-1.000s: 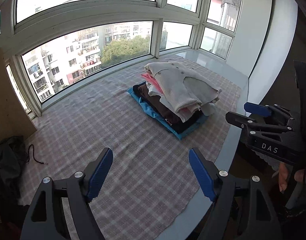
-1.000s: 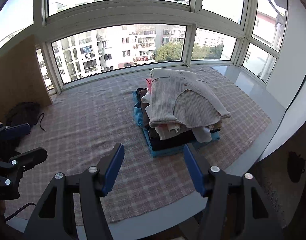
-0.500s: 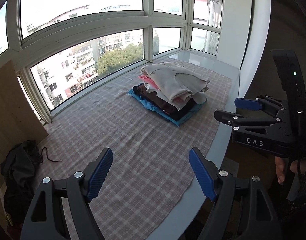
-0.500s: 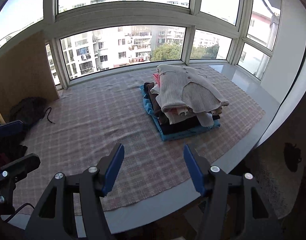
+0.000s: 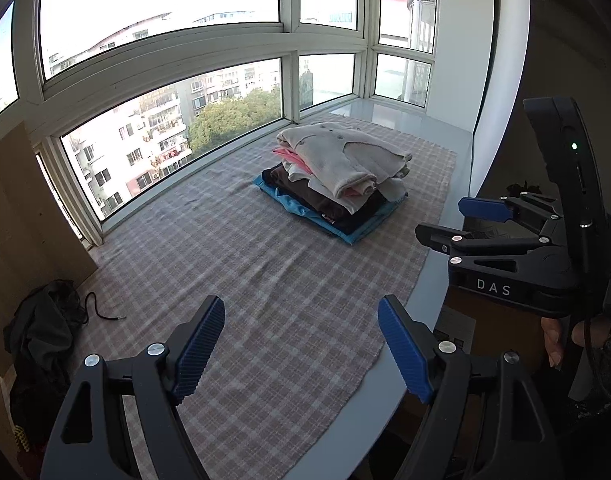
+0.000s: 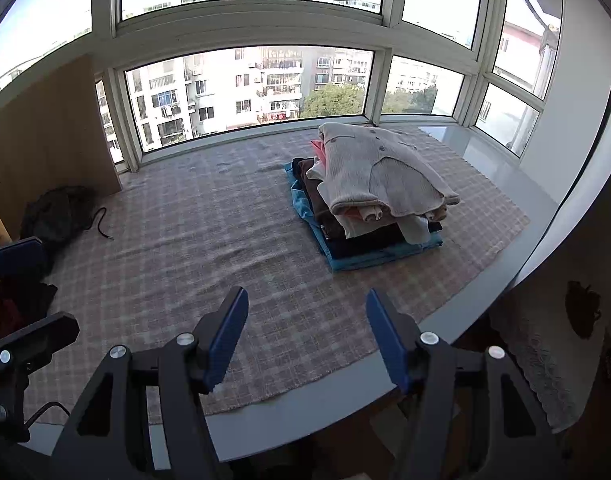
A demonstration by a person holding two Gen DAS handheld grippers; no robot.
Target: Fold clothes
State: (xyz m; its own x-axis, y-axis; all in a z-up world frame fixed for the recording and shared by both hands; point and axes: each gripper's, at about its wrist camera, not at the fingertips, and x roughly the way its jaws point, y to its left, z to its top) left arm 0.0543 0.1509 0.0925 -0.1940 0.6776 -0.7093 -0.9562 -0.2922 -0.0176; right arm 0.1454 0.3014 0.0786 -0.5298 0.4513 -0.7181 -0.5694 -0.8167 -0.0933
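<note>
We have drawn both grippers back from the stack of folded clothes (image 5: 337, 184), which now sits farther from us on the checked cloth (image 5: 265, 280), near the bay window (image 5: 173, 132). We judge that the folding is finished, or that we retreat to fetch another garment. The left gripper (image 5: 301, 344) and the right gripper (image 6: 307, 336) hold nothing, their blue pads spread wide. On the right gripper's body we read "DAS" (image 5: 493, 286).
</note>
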